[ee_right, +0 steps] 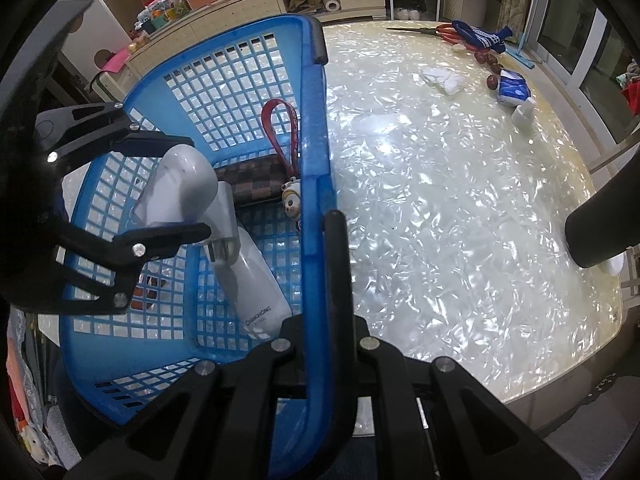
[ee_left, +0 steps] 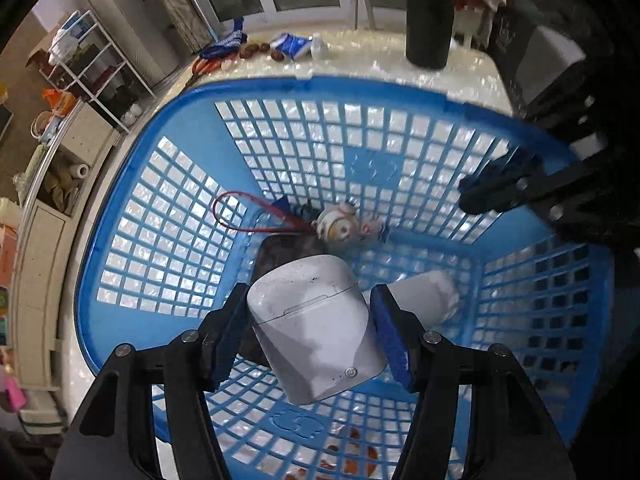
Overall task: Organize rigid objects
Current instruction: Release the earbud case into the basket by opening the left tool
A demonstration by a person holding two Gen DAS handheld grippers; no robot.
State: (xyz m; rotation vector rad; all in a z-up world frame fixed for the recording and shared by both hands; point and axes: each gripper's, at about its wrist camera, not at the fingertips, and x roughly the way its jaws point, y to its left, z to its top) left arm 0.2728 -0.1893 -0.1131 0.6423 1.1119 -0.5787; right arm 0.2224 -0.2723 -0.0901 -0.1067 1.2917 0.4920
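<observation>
the left claw point(ee_left: 308, 328) is grasping a white earbud case point(ee_left: 316, 324), its blue pads pressed to the case's two sides, and holds it inside the blue basket point(ee_left: 132, 184), above the basket floor. the case is a rounded, glossy white box with a lid seam across its upper part, a small round button mark near one lower corner, and dark scuffs and specks on the lid.

the right claw point(ee_right: 320, 240) is clenched on the basket's rim, one finger inside the wall and one outside, at the side next to the open table point(ee_right: 460, 200).

the basket is plastic with a square lattice on its walls and floor. counted inside it: one white charger plug point(ee_right: 256, 280) with grey lettering on its body and metal prongs at its end, lying on the floor; one dark checkered wallet point(ee_right: 252, 180) behind it; one small cartoon figure keychain point(ee_right: 292, 200) on one red strap loop point(ee_right: 284, 128), lying against the wall.

outside the basket, on the pearly table: one dark cylinder point(ee_left: 430, 12) standing upright, one blue and white packet point(ee_right: 512, 88), one small white bottle point(ee_right: 524, 114), one crumpled white tissue point(ee_right: 444, 78), one pair of red-handled scissors point(ee_right: 436, 31), one blue and white knitted piece point(ee_right: 480, 38), and a few dark red dates point(ee_right: 486, 60), at least four.
</observation>
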